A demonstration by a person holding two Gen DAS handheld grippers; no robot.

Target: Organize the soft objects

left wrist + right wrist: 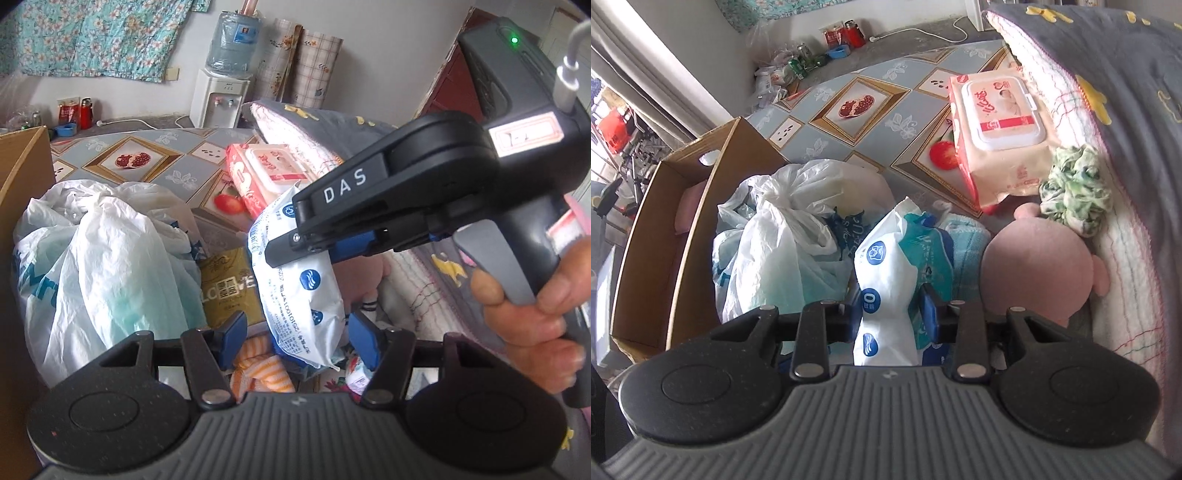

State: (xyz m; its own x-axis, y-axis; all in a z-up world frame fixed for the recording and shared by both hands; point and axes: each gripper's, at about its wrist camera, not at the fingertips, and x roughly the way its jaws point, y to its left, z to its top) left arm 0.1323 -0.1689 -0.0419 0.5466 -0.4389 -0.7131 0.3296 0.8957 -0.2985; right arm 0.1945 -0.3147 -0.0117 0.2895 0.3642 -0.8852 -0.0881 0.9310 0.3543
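A white soft pack (303, 295) (882, 266) printed with blue circles hangs upright over the pile. My right gripper (291, 247) (892, 314) is shut on it, and a hand (524, 321) holds that gripper's grip. The pack's lower end dangles between the blue pads of my left gripper (299, 336), which stands open with the pads apart from the pack. Below lie an orange striped cloth (258, 365), a gold pack (227, 288) and a teal pack (931, 254).
White plastic bags (99, 251) (783, 229) bulge on the left beside a cardboard box (653, 240). A pink wet-wipes pack (266, 173) (997, 122) lies on the patterned table cover. A pink plush (1038, 266), a green-white cloth (1075, 188) and a grey quilt (1108, 92) sit to the right.
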